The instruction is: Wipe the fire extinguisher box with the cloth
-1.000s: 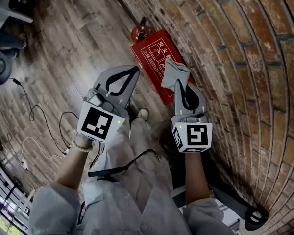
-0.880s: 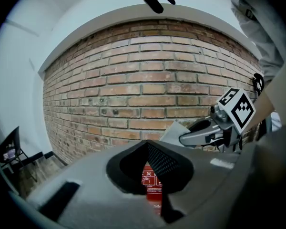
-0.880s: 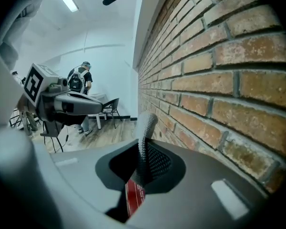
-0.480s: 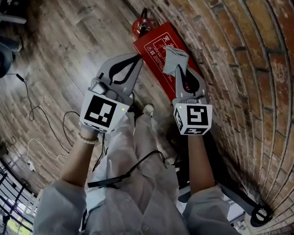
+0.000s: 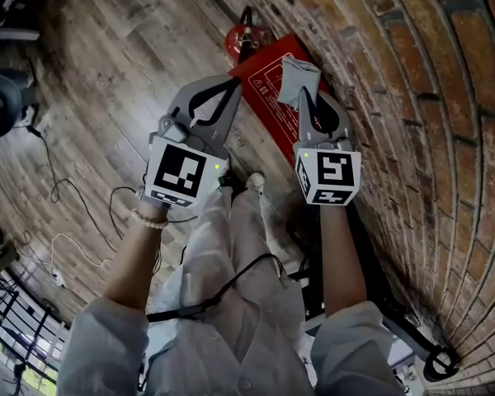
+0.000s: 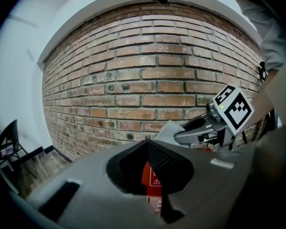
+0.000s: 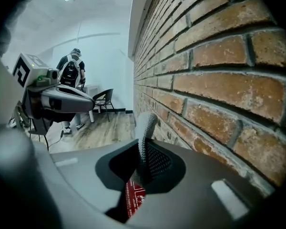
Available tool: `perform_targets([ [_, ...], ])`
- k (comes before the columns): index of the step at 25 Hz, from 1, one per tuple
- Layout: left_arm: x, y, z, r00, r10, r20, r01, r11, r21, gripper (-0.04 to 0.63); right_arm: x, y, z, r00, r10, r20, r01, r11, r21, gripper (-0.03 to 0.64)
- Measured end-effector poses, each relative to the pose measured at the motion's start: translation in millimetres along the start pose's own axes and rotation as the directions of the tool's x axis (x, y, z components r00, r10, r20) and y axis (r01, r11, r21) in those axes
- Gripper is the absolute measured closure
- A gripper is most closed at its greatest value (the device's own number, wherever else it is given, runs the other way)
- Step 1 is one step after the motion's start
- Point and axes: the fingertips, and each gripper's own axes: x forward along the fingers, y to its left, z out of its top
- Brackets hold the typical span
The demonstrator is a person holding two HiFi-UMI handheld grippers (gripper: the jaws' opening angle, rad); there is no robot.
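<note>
The red fire extinguisher box (image 5: pixel 266 79) lies flat on the wood floor against the brick wall. My right gripper (image 5: pixel 303 97) is shut on a grey cloth (image 5: pixel 298 76), which hangs above the box's far right part. In the right gripper view the cloth (image 7: pixel 145 130) stands up between the jaws, with the box (image 7: pixel 133 194) showing below. My left gripper (image 5: pixel 233 84) is shut and empty, hovering over the box's left edge. The box (image 6: pixel 152 178) shows through the left gripper's jaw opening, and the cloth (image 6: pixel 168 130) sits to its right.
A red extinguisher (image 5: pixel 242 39) lies just beyond the box. The brick wall (image 5: pixel 412 97) runs along the right. Cables (image 5: pixel 74 213) trail over the floor at left. A scooter-like frame (image 5: pixel 396 328) lies by my right leg. A person (image 7: pixel 72 70) and a chair (image 7: pixel 103 99) are far down the room.
Both grippers have moved forward, closer to the box, and the box sits higher in the head view. The cloth stays gripped in the right gripper.
</note>
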Motion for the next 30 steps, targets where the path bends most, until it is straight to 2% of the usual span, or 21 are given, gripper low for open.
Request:
perform_targets([
  [8, 14.1, 10.7, -19.5, 1.000, -0.009, -0.019, 0.009, 1.000, -0.013, 0.598, 42.8, -6.9, -10.8, 1.000, -0.008, -0.029, 0.009, 1.000, 0.003, 0.594],
  [13, 12.4, 21.2, -25.5, 1.000, -0.008, -0.016, 0.008, 0.999, -0.046, 0.598, 69.3, -6.9, -17.8, 0.999, -0.018, -0.048, 0.019, 1.000, 0.021, 0.594],
  [18, 12.6, 29.1, -36.2, 0.999, -0.006, -0.039, 0.006, 1.000, -0.014, 0.598, 96.7, -4.4, -26.6, 0.997, -0.015, -0.079, 0.017, 1.000, 0.020, 0.594],
  [30, 11.0, 50.6, -59.2, 0.997, 0.036, -0.068, -0.036, 0.999, -0.003, 0.598, 138.1, -10.1, -55.6, 0.983, -0.005, -0.181, 0.002, 1.000, -0.019, 0.594],
])
